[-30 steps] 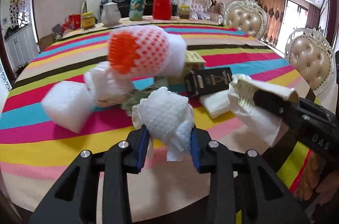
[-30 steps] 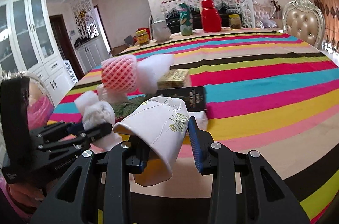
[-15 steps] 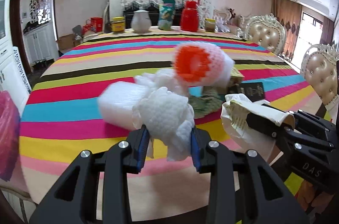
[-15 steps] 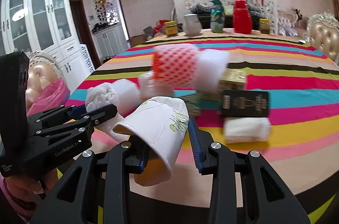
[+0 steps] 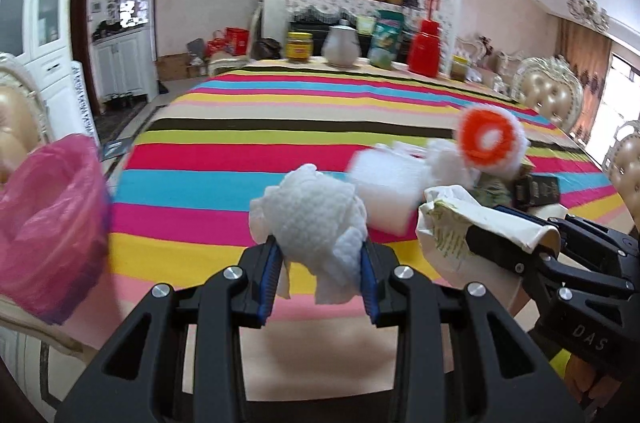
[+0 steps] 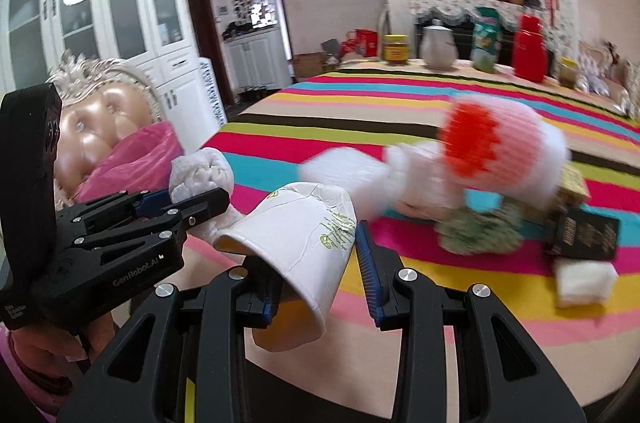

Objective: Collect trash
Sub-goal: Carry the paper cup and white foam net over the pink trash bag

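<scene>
Home dining rm: striped table [image 5: 320,127], ornate chairs [image 5: 550,95], chandelier [image 5: 588,9].

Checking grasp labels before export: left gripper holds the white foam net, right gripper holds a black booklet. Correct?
Not quite. The right gripper is shut on a crumpled white paper cup, as the right wrist view shows; the black booklet lies on the striped tablecloth. The left gripper does hold the white foam net.

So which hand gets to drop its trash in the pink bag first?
Probably the left. The left gripper, clamping the white foam wad, is beside the pink bag; the right gripper with its paper cup sits farther away.
</scene>
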Demonstrator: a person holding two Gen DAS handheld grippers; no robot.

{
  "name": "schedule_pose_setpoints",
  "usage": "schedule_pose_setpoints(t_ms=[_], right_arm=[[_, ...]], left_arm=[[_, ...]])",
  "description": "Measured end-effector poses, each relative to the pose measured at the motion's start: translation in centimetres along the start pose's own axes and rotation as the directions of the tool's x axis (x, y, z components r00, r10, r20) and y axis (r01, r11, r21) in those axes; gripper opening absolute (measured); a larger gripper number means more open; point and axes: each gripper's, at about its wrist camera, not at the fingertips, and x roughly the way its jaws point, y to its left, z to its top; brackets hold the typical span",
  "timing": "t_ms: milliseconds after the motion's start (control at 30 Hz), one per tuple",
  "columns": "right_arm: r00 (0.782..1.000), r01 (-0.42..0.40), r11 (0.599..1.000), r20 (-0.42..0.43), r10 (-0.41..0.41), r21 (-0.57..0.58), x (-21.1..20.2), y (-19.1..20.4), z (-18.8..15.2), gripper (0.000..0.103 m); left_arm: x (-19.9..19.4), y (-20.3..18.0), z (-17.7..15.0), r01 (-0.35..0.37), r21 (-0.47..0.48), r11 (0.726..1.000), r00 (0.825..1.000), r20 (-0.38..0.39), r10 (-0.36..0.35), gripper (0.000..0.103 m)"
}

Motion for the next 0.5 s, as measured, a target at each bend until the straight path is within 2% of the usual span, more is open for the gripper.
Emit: schedule_pose_setpoints(t_ms=[233, 500], right_arm=[[0.997, -0.073, 0.996, 0.001, 0.074, -0.055, 2.9, 4.6, 1.9, 0.034], [0.985, -0.169, 0.978, -0.003, 0.17, -0.126, 6.4, 10.3, 4.7, 0.034]], left_arm=[[-2.3, 6.3, 0.0, -0.101, -0.043, 0.994, 0.994, 0.041, 0.103, 0.033], [-6.6, 14.4, 0.6, -0.234, -0.117, 0.965, 0.963, 0.109, 0.247, 0.034]])
